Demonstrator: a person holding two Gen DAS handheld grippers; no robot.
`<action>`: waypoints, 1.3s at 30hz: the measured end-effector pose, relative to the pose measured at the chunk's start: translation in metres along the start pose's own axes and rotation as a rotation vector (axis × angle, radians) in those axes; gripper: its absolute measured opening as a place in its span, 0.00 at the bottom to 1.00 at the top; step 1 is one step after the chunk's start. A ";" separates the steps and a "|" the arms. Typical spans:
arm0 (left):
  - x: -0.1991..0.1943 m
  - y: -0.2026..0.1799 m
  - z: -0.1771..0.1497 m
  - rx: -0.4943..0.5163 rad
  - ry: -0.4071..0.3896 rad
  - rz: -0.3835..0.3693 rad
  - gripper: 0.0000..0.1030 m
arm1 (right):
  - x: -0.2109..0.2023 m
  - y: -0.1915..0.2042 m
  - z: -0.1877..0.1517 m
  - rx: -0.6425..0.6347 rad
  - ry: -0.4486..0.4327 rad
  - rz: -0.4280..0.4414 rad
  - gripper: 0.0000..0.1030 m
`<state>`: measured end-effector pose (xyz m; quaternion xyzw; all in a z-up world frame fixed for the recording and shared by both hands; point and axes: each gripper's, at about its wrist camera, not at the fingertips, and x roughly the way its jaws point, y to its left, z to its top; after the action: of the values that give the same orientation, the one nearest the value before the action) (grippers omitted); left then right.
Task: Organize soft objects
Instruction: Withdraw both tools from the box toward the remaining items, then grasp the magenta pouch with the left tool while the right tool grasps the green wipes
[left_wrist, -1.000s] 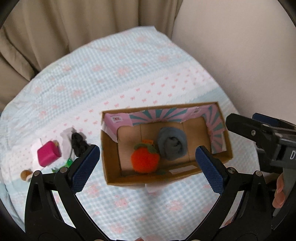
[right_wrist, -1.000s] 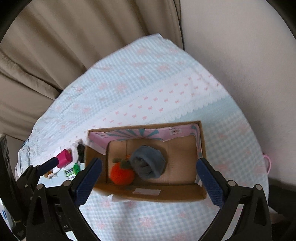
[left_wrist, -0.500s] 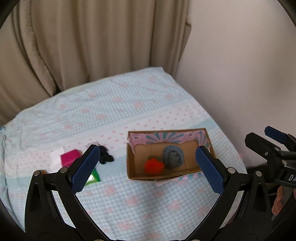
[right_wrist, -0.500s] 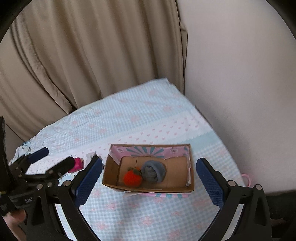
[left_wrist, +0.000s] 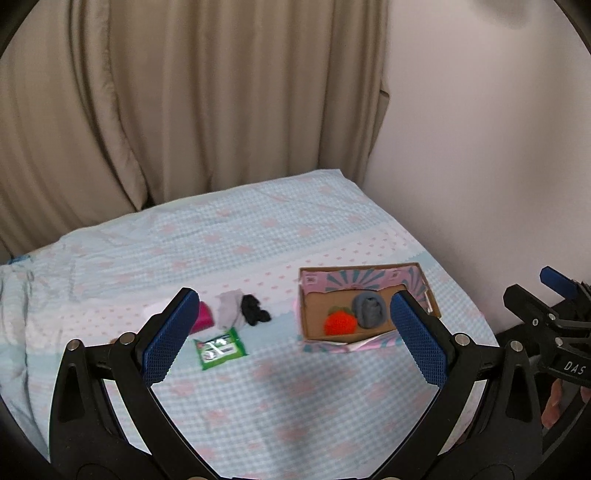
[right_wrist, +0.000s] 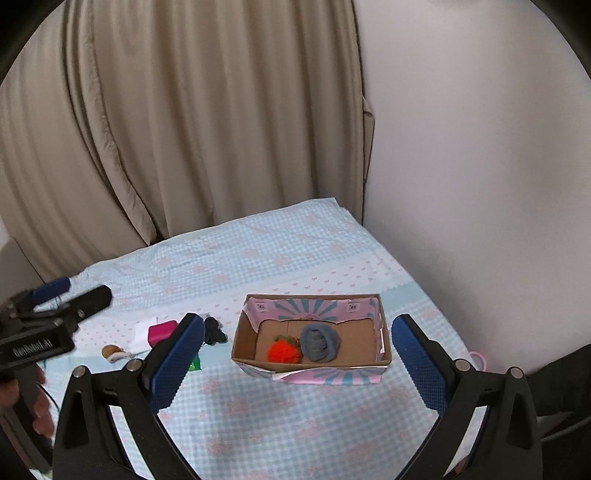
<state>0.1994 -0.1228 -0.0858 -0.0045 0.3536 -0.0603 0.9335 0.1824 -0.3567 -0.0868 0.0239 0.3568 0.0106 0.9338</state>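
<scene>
A beige curtain (right_wrist: 177, 129) hangs behind the far side of the scene, with a pale wall (right_wrist: 480, 166) to its right. In front of them lies a bed (left_wrist: 258, 387) covered in a light blue checked sheet with pink marks. On the right part of the bed sits an open cardboard box (right_wrist: 310, 363) with pink and teal striped flaps. Inside it a rolled grey sock (right_wrist: 319, 341) lies beside and touching an orange knitted ball (right_wrist: 282, 350) with a green top, the ball on the left. Left of the box, out on the sheet and well apart from it, is a small cluster: a white cloth (left_wrist: 229, 308) with a black sock (left_wrist: 253, 310) touching its right side, a pink block (right_wrist: 160, 330) to their left, and a green packet (left_wrist: 219, 347) nearer the cameras. A small brown round thing (right_wrist: 110, 350) lies further left; what it is cannot be told. The left gripper (left_wrist: 293, 332) is held above the bed with its blue pads (left_wrist: 170, 336) spread wide and nothing between them; one pad partly hides the pink block. The right gripper (right_wrist: 295, 365) is likewise wide open and empty, its fingers framing the box from above and nearer.
</scene>
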 end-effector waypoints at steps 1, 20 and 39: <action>-0.005 0.008 -0.001 0.001 -0.005 0.001 1.00 | -0.003 0.005 -0.002 -0.008 -0.006 -0.007 0.98; 0.026 0.166 -0.020 0.124 0.079 -0.080 1.00 | 0.024 0.149 -0.055 0.193 0.058 -0.059 0.98; 0.272 0.253 -0.069 0.302 0.296 -0.231 0.99 | 0.237 0.242 -0.139 0.425 0.314 -0.048 0.98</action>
<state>0.3833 0.0989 -0.3303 0.1037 0.4706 -0.2189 0.8484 0.2653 -0.1014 -0.3351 0.2092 0.4921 -0.0830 0.8409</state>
